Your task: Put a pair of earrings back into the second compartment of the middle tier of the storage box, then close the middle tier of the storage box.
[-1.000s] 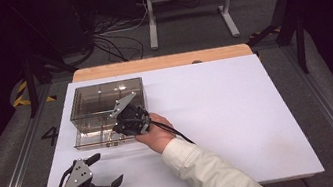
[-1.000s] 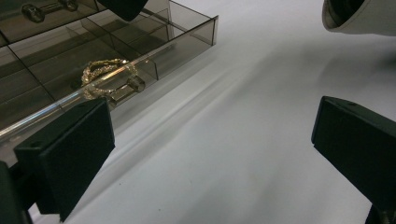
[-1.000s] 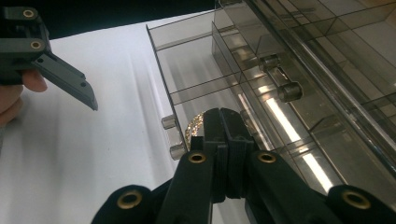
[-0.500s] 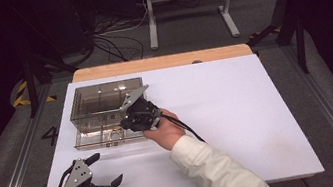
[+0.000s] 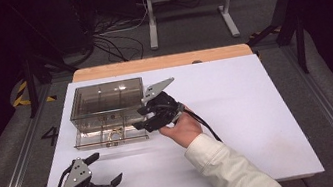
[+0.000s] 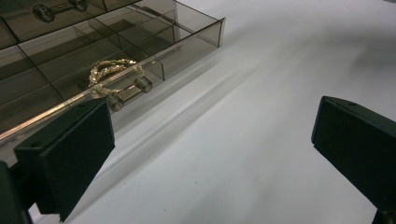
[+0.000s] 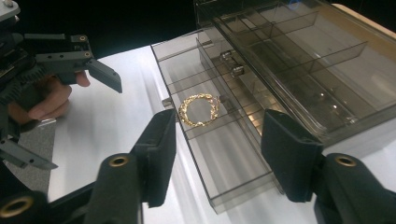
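My right tool (image 7: 215, 154), jaws just parting and empty, faces the gold bracelet (image 7: 199, 109) in the pulled-out drawer (image 7: 233, 186) — straight ahead. Left tool (image 5: 105, 181) rests apart, farther off.

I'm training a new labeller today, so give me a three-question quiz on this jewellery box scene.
1. True or false: the gold bracelet lies in a compartment of the pulled-out drawer.
2. What is between the jaws of the right gripper? A) the bracelet B) a drawer knob C) nothing
3. Which gripper rests near the table's front edge, away from the smoky clear box?

Key: 1. True. 2. C: the jaws have just been opening and nothing is between them. 3. The left gripper, its jaws open.
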The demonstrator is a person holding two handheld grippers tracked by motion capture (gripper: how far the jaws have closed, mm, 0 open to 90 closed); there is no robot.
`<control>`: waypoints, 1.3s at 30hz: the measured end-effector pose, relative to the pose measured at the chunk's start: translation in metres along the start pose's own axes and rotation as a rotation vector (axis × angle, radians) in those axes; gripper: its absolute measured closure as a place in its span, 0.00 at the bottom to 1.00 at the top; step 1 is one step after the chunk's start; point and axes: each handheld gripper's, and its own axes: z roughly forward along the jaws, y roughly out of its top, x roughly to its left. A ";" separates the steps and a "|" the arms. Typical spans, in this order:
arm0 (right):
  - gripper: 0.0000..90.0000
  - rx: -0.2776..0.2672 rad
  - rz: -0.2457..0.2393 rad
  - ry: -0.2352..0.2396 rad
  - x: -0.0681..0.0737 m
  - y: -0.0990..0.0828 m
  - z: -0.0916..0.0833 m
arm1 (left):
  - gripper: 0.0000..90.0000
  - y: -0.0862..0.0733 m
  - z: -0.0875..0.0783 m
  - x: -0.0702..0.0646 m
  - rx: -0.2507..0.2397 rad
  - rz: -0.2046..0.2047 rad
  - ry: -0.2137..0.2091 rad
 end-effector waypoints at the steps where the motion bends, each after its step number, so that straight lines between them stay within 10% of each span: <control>1: 0.49 -0.002 -0.003 -0.003 0.000 -0.001 -0.002 | 0.00 0.000 0.000 0.000 0.000 -0.002 0.000; 22: 0.07 -0.121 0.053 -0.133 -0.011 -0.056 -0.079 | 0.00 0.004 0.001 0.000 -0.005 0.001 -0.040; 39: 0.00 -0.115 0.115 -0.225 -0.018 -0.117 -0.123 | 0.00 0.008 0.002 0.001 -0.008 -0.036 -0.044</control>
